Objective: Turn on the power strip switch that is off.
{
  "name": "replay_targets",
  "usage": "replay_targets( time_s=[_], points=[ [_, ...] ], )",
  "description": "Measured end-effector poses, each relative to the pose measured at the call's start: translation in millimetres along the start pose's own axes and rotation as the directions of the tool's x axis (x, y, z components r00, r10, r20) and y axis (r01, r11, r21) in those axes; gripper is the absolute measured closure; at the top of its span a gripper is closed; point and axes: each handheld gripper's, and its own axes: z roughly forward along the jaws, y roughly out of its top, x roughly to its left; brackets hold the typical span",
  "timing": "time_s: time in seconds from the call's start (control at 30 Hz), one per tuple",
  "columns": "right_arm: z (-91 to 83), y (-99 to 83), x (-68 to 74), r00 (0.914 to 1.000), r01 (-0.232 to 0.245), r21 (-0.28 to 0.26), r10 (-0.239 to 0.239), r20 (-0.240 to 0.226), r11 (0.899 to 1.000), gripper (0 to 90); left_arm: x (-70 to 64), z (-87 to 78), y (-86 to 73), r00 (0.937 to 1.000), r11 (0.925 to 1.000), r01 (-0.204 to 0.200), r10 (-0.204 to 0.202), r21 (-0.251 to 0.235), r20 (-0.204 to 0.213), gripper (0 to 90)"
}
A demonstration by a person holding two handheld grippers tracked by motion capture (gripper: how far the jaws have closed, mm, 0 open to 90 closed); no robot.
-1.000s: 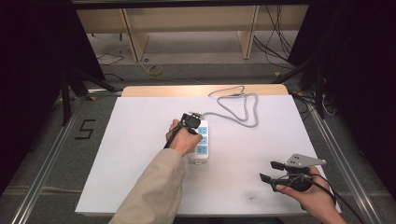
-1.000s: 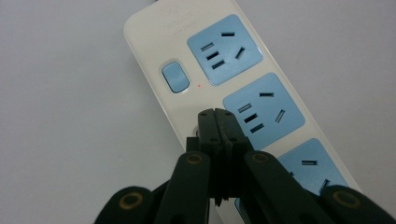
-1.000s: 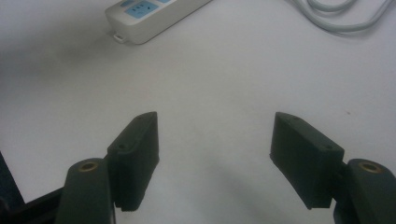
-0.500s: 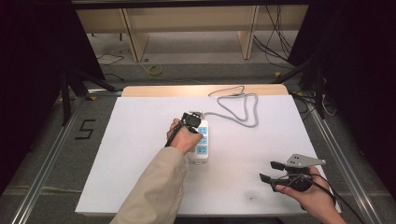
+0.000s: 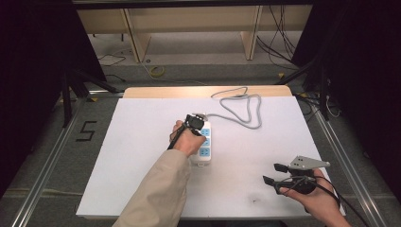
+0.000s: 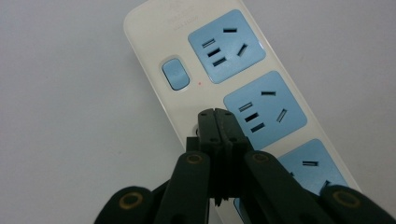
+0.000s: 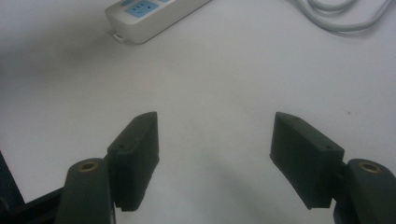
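My left gripper [image 6: 216,114], jaws pressed together, rests on the power strip [image 6: 196,56] mid-tabletop; my right gripper [image 7: 215,154] gapes near the front-right corner.

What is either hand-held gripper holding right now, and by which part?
Nothing. The left hand-held gripper is shut over the power strip; the right hand-held gripper is open.

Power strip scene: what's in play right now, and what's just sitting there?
In play:
- power strip, with its blue switch
- left gripper, shut, tips over the strip beside the switch

Just there:
- grey cable, looped on the table
- right gripper, open, over bare white table
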Motion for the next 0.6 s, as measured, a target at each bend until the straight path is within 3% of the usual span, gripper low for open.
replay_targets(
  time_s=[0.6],
  points=[
    [-0.5,0.0,-0.9,1.0000,-0.004,-0.003,0.004,0.003,1.000,33.0,-3.1,-0.2,-2.1,0.9997,0.9997,-0.016,0.016,-0.018,-0.019,90.0]
  ],
)
